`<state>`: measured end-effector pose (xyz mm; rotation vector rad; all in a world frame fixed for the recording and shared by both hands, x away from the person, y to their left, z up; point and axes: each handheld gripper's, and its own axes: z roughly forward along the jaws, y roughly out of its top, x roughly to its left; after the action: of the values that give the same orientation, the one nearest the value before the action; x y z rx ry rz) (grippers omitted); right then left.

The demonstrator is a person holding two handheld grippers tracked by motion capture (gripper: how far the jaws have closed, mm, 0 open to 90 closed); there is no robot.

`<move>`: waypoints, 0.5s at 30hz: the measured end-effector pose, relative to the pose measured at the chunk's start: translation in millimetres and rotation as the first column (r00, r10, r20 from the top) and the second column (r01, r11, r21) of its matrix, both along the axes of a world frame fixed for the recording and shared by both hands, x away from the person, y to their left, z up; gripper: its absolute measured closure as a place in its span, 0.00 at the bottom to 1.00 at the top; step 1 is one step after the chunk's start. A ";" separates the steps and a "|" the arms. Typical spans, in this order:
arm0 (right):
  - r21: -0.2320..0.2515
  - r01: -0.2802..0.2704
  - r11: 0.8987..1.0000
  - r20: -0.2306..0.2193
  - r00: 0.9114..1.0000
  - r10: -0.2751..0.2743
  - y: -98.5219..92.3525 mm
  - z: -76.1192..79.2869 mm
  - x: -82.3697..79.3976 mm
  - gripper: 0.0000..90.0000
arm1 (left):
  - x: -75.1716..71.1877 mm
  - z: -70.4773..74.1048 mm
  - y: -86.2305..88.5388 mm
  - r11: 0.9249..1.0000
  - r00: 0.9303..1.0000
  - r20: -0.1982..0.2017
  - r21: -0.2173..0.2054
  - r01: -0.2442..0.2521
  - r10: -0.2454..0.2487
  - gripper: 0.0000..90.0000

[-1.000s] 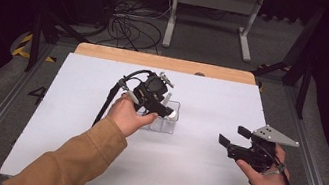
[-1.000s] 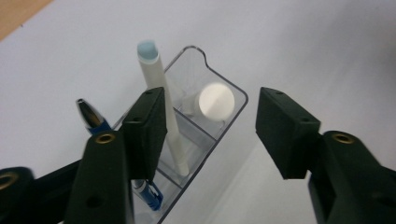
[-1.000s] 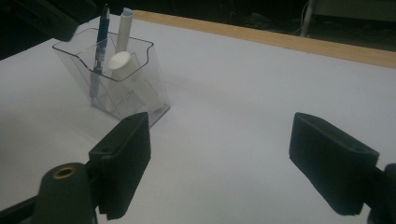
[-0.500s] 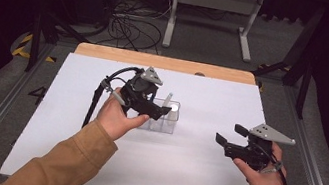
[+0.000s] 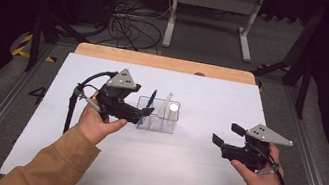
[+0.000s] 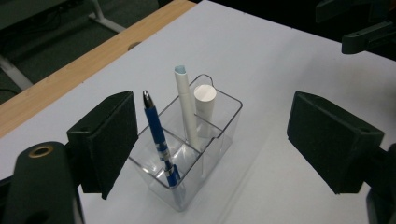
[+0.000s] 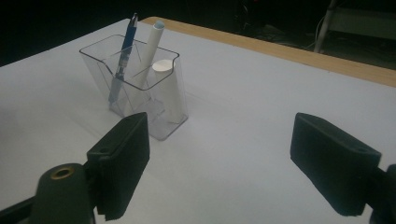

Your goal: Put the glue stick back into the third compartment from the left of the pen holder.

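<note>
Backing off toward the frame's left, the left tongs now gape wide and empty just beside the holder at centre, leaving the blue pen standing in it, apparently delivered. Right tongs, wide too, hover at lower right over the tabletop.
</note>
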<state>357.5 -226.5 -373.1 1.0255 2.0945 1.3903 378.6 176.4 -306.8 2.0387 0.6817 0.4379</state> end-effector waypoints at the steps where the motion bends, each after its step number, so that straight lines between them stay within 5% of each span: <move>1: -0.003 -0.005 1.000 0.004 1.000 0.005 0.5 0.1 -0.4 0.23 | -2.4 -2.1 5.5 1.000 1.000 0.012 -0.017 -0.004 0.004 0.19; 7: -0.002 -0.024 1.000 0.013 1.000 0.024 4.2 0.5 -2.0 0.22 | -16.4 -16.3 34.7 0.996 0.994 0.087 -0.069 -0.053 0.059 0.19; 11: 0.001 -0.032 1.000 0.017 0.999 0.032 5.6 0.1 -2.2 0.22 | -22.7 -27.1 52.8 0.990 0.992 0.107 -0.129 -0.056 0.070 0.19; 15: 0.021 -0.047 0.999 0.012 0.999 0.047 6.1 -1.2 -1.7 0.22 | -29.3 -36.6 64.5 0.987 0.988 0.129 -0.144 -0.065 0.084 0.18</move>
<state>355.8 -220.4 -374.3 0.9802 2.1118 1.4412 349.3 240.9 -343.5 1.8391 0.6882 0.5515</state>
